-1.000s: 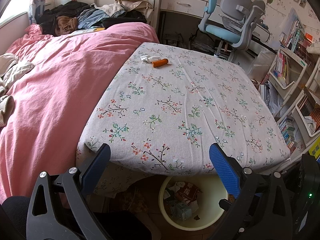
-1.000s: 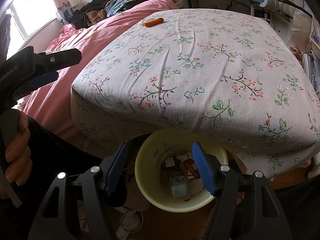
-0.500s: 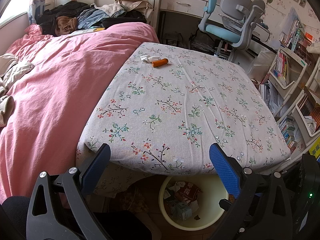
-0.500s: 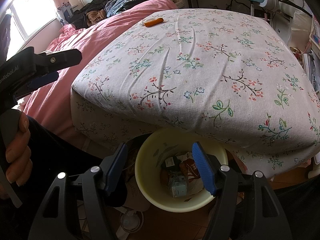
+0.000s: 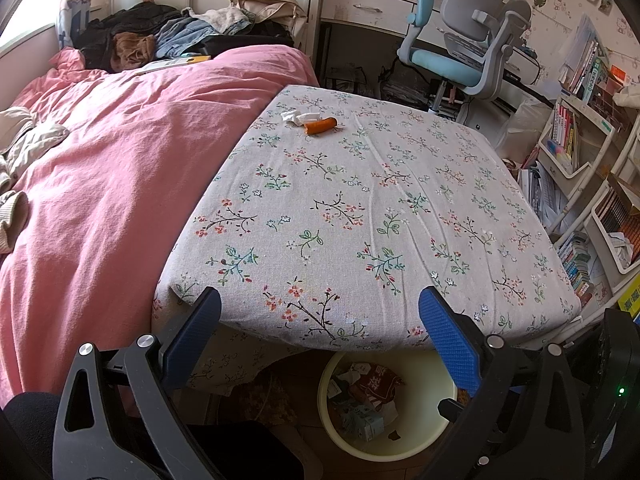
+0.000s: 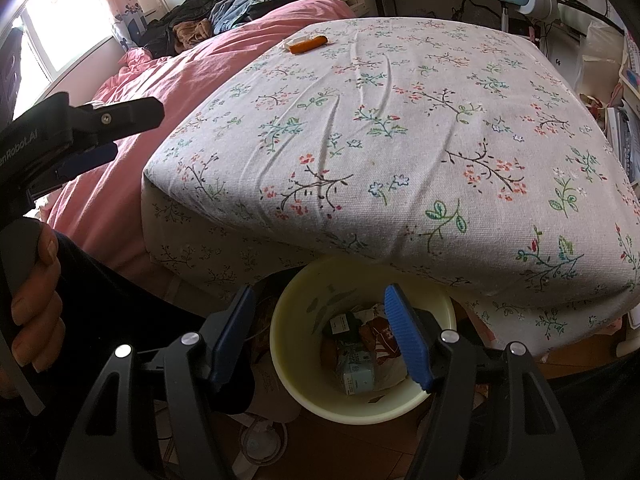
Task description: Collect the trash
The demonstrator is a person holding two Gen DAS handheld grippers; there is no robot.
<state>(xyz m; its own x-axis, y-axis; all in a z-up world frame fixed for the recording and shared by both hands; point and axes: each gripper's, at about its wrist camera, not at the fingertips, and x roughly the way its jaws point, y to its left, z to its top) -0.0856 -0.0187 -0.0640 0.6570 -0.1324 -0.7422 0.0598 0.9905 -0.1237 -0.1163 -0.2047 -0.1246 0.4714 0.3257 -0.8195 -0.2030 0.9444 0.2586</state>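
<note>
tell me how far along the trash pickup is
Done: the yellow bin under the table edge already holds wrappers and a small carton. In hand: nothing; the left claw and right claw are open and empty. Left: the orange wrapper and white crumpled tissue at the far side of the floral tablecloth.

White lettering "enRobot.AI", start cut off, on black body of left gripper (image 6: 80, 140), near left. Trash packet print unreadable.
</note>
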